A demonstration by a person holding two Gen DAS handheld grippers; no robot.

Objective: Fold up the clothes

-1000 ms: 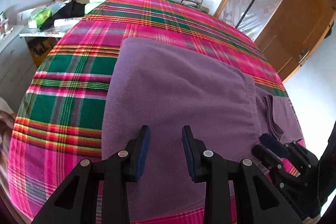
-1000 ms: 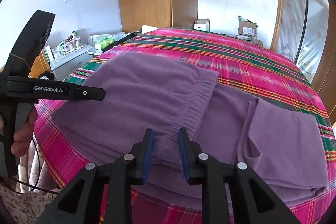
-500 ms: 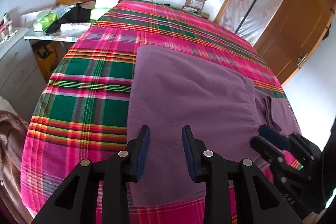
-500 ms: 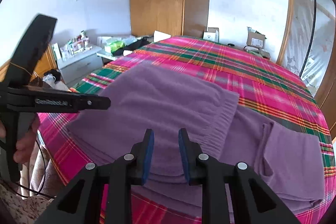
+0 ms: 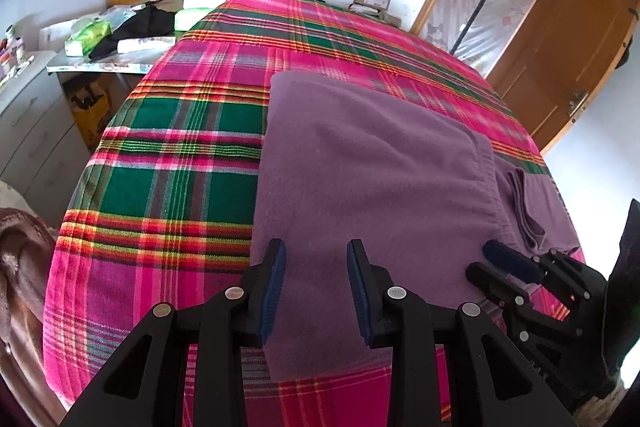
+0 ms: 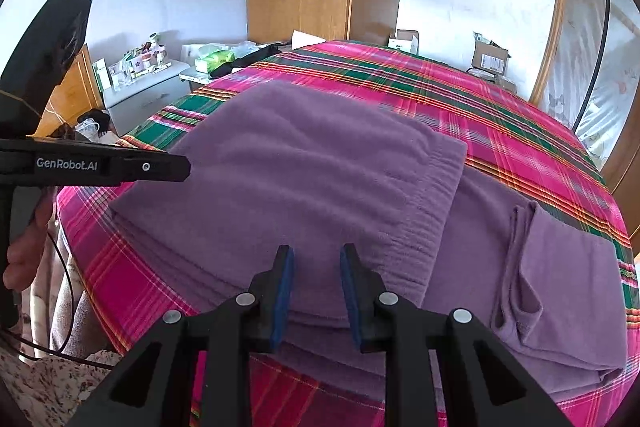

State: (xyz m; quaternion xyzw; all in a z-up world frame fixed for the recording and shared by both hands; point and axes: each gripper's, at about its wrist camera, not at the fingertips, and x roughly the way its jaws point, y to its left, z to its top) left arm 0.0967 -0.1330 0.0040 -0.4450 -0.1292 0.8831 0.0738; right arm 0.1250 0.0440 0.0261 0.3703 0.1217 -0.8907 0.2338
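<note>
Above the folded purple garment (image 5: 372,179), both grippers (image 5: 316,287) (image 6: 316,291) tilt downward, parted, holding nothing.

Purple garment (image 5: 372,163) flat on plaid bedspread (image 5: 180,147); left tongs (image 5: 316,287) apart, empty.

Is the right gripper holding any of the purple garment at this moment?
No, the right gripper hangs open above the purple garment, with nothing pinched between its pads.

Both grippers have drawn back from the purple garment (image 5: 368,179) toward the near edge of the bed (image 5: 168,155); more plaid bedspread now shows to its left in the left wrist view; the folded purple piece (image 6: 568,279) sits closer to the right gripper (image 6: 316,287).
</note>
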